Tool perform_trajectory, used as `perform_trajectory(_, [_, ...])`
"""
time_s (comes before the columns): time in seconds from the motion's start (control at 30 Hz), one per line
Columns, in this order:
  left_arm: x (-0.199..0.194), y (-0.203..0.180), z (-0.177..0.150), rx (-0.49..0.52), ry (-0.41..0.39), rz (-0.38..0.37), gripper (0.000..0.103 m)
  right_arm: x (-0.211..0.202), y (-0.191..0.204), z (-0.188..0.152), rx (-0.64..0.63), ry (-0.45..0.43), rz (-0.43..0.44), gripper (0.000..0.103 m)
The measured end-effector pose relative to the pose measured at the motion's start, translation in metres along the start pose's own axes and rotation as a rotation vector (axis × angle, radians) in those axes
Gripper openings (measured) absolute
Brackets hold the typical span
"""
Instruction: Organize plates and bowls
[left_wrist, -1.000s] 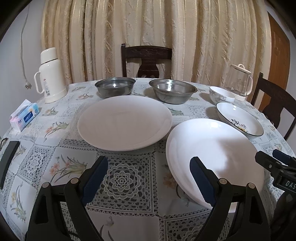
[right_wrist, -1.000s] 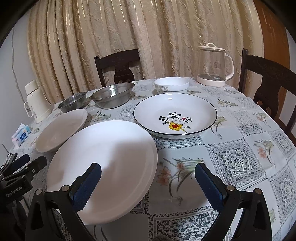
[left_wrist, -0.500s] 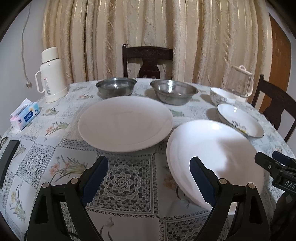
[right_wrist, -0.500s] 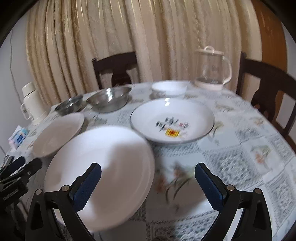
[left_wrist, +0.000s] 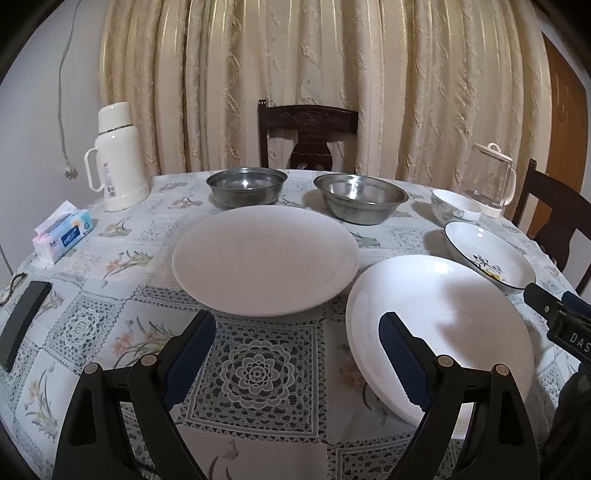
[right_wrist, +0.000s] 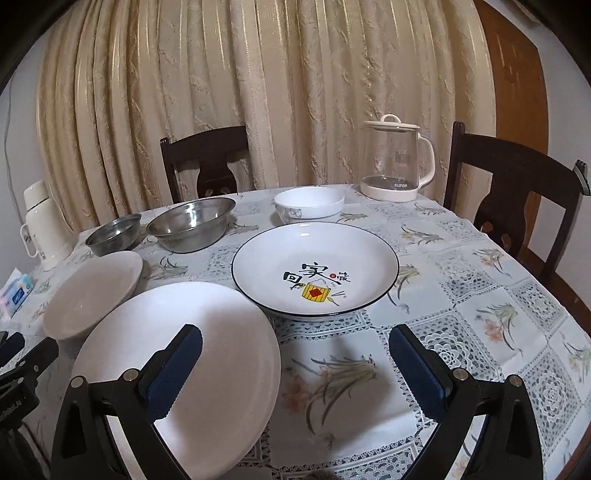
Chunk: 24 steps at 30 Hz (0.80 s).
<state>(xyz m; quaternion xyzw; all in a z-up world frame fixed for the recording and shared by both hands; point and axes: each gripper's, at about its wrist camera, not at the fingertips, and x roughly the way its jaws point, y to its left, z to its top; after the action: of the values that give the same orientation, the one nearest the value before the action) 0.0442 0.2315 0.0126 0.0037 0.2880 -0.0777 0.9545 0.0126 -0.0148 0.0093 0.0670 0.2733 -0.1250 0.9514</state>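
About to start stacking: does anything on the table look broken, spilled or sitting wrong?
Nothing stands out. The two white plates, the printed plate, the white bowl and both steel bowls sit upright, unstacked and look empty. No spills or chips show.

Cream pleated curtains (left_wrist: 314, 74) across back wall. Dark wood chair (left_wrist: 308, 134) behind bench (left_wrist: 258, 373), another chair (right_wrist: 517, 195) at right. Brown door (right_wrist: 513, 74) far right. Lace floral cloth, dim indoor light.
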Motion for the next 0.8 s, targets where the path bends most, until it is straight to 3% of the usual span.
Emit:
perform_trajectory(0.2, [-0.0055,-0.0073,-0.0001,0.034,-0.027,0.012,0.091,-0.0035,0.0018,-0.0003,-0.01,-0.017,-0.002,0.103])
perform_trajectory(0.8, [-0.0008,-0.0042,-0.0009,0.02,-0.003,0.008,0.091,-0.0012,0.0007,-0.0008,-0.006,0.0,-0.003,0.103])
